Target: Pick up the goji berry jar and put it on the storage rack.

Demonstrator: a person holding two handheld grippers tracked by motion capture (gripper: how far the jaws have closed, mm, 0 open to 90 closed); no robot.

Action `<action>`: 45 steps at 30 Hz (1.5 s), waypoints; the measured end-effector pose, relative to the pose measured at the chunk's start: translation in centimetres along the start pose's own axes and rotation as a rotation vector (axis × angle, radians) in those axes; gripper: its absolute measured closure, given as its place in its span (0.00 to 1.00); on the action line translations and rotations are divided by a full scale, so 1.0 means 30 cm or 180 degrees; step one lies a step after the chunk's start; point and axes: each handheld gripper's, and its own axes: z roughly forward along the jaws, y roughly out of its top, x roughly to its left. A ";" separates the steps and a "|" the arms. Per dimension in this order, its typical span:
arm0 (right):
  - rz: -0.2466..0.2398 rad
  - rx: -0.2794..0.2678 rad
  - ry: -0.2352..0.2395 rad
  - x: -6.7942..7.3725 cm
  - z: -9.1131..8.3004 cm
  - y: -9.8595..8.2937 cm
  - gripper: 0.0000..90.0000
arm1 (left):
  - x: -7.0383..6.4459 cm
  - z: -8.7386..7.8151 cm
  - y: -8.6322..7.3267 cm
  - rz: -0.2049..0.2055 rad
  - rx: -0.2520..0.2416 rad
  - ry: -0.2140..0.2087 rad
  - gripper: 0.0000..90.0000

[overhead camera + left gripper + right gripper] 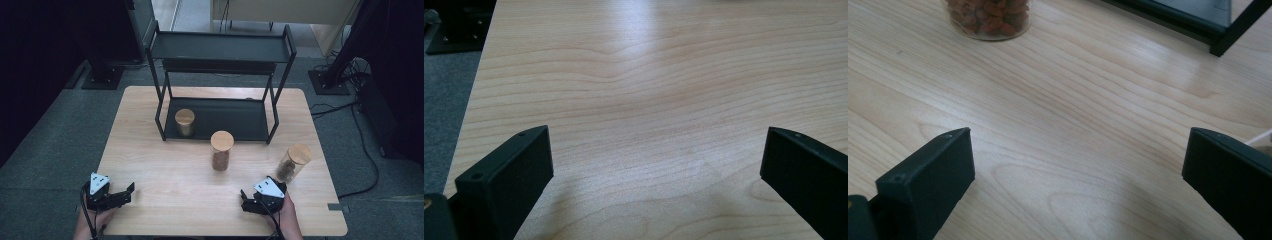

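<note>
Both hand-held grippers rest low on wooden table.

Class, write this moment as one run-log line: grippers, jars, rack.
left gripper: open, empty | right gripper: open, empty | jars: one on rack, two on table | rack: rear of table | contact: none

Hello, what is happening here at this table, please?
A person holds a gripper in each hand near the front edge of a wooden table. The left gripper and the right gripper are both open and hold nothing. Three jars with wooden lids stand ahead: one jar on the rack's bottom shelf, a middle jar on the table in front of the rack, and a right jar close to the right gripper. None is touched yet.
</note>
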 end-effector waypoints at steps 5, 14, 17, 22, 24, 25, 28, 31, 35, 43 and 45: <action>0.0042 -0.0035 0.0070 0.009 0.012 0.013 0.00 | 0.001 0.000 0.000 -0.0006 0.0000 0.0001 0.01; 0.0061 -0.0039 0.0137 0.029 0.038 0.038 0.00 | 0.000 0.001 0.000 -0.0002 0.0006 -0.0004 0.01; 0.0039 -0.0044 0.0161 0.042 0.051 0.050 0.00 | 0.001 0.001 0.000 -0.0002 0.0007 -0.0012 0.01; 0.0001 -0.0035 0.0200 0.065 0.074 0.071 0.00 | 0.002 0.000 0.000 -0.0005 0.0004 -0.0015 0.01; 0.0002 -0.0031 0.0213 0.073 0.080 0.078 0.00 | 0.002 0.000 0.000 -0.0004 0.0002 -0.0015 0.01; -0.0009 -0.0032 0.0225 0.076 0.084 0.081 0.00 | 0.002 0.000 0.000 -0.0003 0.0002 -0.0016 0.01; -0.0023 -0.0035 0.0259 0.087 0.095 0.091 0.00 | 0.001 0.000 0.000 -0.0003 0.0002 -0.0015 0.01; -0.0029 -0.0037 0.0302 0.099 0.106 0.103 0.00 | 0.001 0.000 0.000 0.0000 0.0001 -0.0015 0.01; -0.0035 -0.0041 0.0338 0.115 0.123 0.119 0.00 | 0.001 0.000 0.000 -0.0004 0.0000 -0.0015 0.01; -0.0043 -0.0026 0.0396 0.138 0.153 0.147 0.00 | 0.001 0.000 0.000 -0.0003 0.0000 -0.0016 0.01; -0.0051 -0.0025 0.0400 0.142 0.160 0.153 0.00 | 0.002 -0.001 0.000 -0.0005 -0.0001 -0.0016 0.01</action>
